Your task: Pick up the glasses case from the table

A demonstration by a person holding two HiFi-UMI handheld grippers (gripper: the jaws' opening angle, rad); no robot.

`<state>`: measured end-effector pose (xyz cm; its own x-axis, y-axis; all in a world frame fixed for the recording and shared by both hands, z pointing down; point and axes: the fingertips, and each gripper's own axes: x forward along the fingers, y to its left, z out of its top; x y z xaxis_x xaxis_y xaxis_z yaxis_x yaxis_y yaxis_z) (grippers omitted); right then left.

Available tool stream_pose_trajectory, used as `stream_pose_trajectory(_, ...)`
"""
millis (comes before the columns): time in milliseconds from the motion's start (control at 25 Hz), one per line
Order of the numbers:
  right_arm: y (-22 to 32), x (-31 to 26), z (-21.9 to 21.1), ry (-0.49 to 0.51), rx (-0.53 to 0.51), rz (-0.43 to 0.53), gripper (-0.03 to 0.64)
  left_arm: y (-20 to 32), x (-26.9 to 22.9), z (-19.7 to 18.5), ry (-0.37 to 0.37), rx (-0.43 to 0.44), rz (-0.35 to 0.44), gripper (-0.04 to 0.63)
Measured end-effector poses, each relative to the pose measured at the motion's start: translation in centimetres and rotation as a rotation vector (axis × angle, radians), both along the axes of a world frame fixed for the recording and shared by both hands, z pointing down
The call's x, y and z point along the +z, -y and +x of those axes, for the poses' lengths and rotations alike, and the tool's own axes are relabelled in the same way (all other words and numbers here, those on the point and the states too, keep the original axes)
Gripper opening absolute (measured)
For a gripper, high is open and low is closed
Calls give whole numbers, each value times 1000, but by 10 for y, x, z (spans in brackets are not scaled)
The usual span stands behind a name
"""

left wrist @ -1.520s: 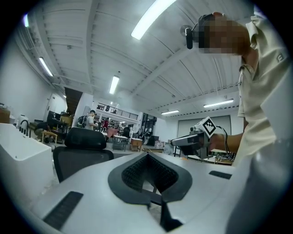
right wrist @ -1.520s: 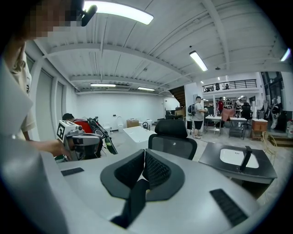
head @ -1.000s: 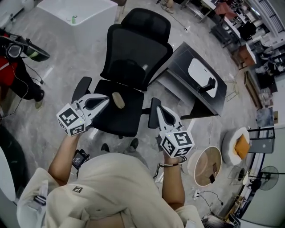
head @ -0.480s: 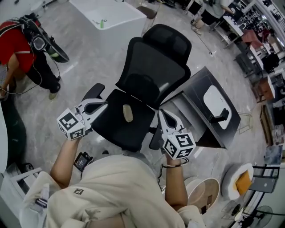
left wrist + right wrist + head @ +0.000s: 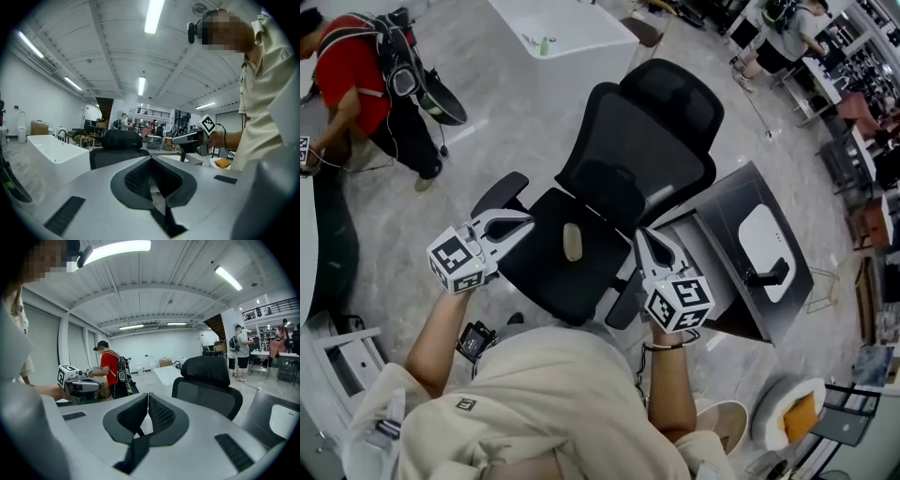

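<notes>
A beige oblong glasses case (image 5: 572,242) lies on the seat of a black office chair (image 5: 619,178), seen only in the head view. My left gripper (image 5: 527,221) is held out just left of the seat, its jaws shut with nothing between them (image 5: 150,160). My right gripper (image 5: 641,234) hangs over the seat's right edge, also shut and empty (image 5: 147,395). The case sits between the two gripper tips, apart from both. Each gripper view shows the chair's headrest (image 5: 121,139) (image 5: 211,371) and the other gripper in a hand.
A dark grey desk (image 5: 727,281) with a white pad (image 5: 764,239) stands right of the chair. A white table (image 5: 558,37) is beyond it. A person in red with a backpack (image 5: 361,70) bends at the far left. A round bin (image 5: 722,420) sits lower right.
The head view has swung, so the chair and desk now sit further right and more upright in frame. Both grippers have drifted closer to the seat and stayed shut.
</notes>
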<state>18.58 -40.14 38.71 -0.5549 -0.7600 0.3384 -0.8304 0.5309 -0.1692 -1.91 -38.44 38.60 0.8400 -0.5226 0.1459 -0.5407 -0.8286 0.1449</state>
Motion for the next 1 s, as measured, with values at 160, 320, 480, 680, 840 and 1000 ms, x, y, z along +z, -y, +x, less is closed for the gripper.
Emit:
stream_pose_trajectory(160, 8, 9, 1, 3, -14, -11, 25, 6, 13, 1, 23, -3, -6, 14)
stream_pose_trajectory(320, 10, 17, 1, 14, -21, -37, 25, 6, 22, 2, 39, -7, -32, 14)
stream_pose_trajectory(480, 11, 25, 2, 21, -21, -55, 25, 7, 30, 6, 50, 2, -50, 14)
stream_pose_trajectory(680, 13, 36, 10, 28, -11, -81, 25, 11, 40, 17, 58, 23, -77, 14)
stream_pose_trajectory(840, 11, 48, 18, 32, 0, -104, 25, 13, 52, 30, 73, 51, -98, 14)
stream_pose_trajectory(1000, 9, 61, 24, 38, 13, -129, 25, 15, 68, 41, 114, 96, -106, 14)
